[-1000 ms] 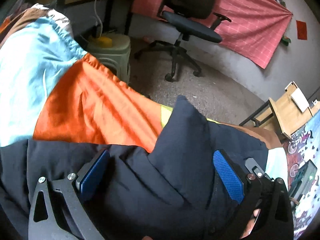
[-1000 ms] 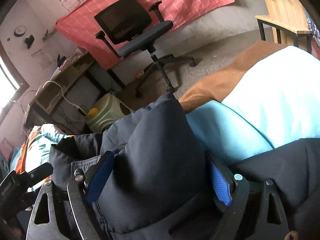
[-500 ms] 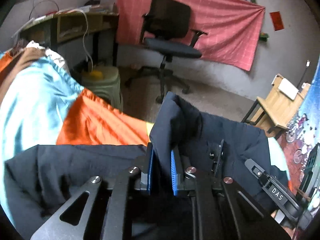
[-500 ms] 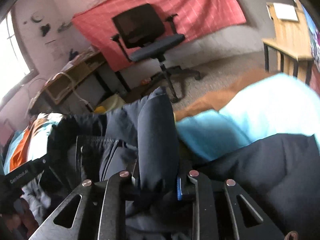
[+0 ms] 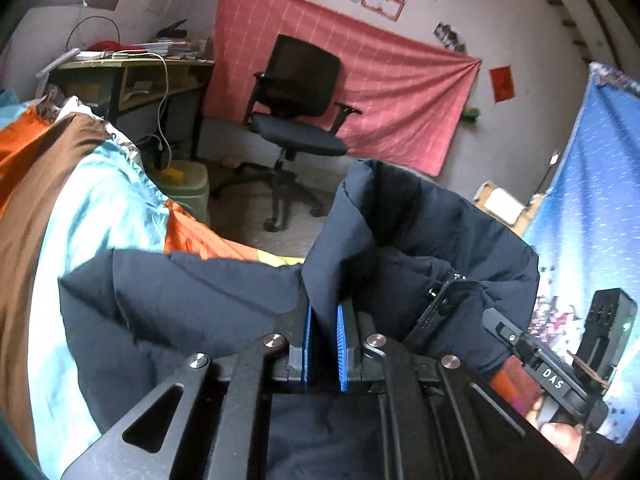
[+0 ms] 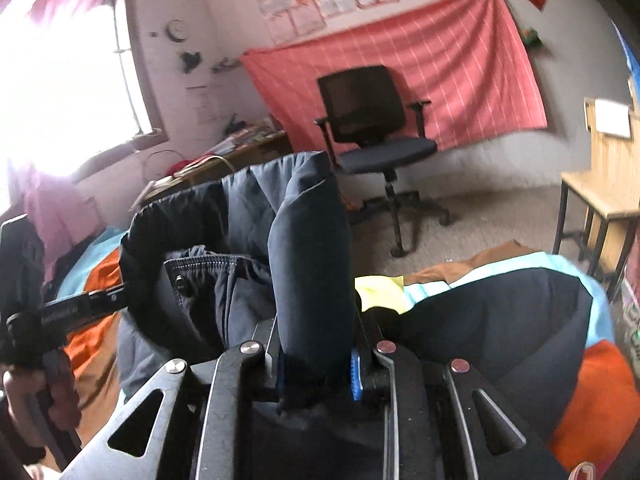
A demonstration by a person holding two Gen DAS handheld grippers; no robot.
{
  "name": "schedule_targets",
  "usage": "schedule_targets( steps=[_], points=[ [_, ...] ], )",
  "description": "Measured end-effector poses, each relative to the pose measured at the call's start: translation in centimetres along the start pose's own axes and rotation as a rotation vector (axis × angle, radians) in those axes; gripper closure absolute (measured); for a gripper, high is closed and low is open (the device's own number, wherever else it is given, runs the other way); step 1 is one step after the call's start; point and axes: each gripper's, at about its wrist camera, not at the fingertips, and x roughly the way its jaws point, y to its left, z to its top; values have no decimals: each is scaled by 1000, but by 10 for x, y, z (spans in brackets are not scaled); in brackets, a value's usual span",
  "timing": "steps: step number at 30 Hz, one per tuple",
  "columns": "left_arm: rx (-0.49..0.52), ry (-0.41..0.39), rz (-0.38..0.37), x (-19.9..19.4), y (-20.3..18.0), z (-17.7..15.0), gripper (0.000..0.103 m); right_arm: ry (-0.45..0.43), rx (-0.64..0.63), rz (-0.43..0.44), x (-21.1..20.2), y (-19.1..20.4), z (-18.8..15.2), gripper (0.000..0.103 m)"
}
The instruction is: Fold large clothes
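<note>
A dark navy padded jacket (image 5: pixel 420 232) hangs lifted above a bed with an orange, light blue and brown cover (image 5: pixel 92 208). My left gripper (image 5: pixel 323 320) is shut on a thick fold of its edge, blue pads pressing the cloth from both sides. In the right wrist view the same jacket (image 6: pixel 308 248) rises as a puffy roll, and my right gripper (image 6: pixel 316 356) is shut on it. The jacket's zip and snap (image 6: pixel 180 280) show to the left. Each gripper appears in the other's view, held by a hand (image 6: pixel 24 392).
A black office chair (image 5: pixel 296 120) stands on the grey floor before a red cloth on the wall. A cluttered desk (image 5: pixel 132 64) and a pale green stool (image 5: pixel 188 188) sit left of it. A wooden table (image 6: pixel 604 200) stands at the right.
Both grippers closed on folds of the jacket and rose, lifting it off the bed. More of the room and walls now shows above the jacket.
</note>
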Motion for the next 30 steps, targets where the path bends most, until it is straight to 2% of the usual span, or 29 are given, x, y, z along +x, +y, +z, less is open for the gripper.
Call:
schedule_targets(
  steps=[4, 9, 16, 21, 27, 30],
  points=[
    [12, -41, -53, -40, -1, -37, 95, -10, -38, 17, -36, 15, -25, 82],
    [37, -27, -47, -56, -5, -70, 95, -13, -58, 10, -58, 26, -63, 82],
    [61, -26, -22, -40, 2, -79, 95, 3, 23, 1, -53, 22, -87, 81],
    [117, -46, -12, -45, -6, -82, 96, 22, 0, -1, -59, 24, -82, 80],
    [143, -44, -15, -44, 1, -89, 96, 70, 6, 26, -72, 15, -68, 72],
    [133, -45, -21, -43, 0, -97, 96, 50, 23, 65, -98, 9, -60, 51]
  ],
)
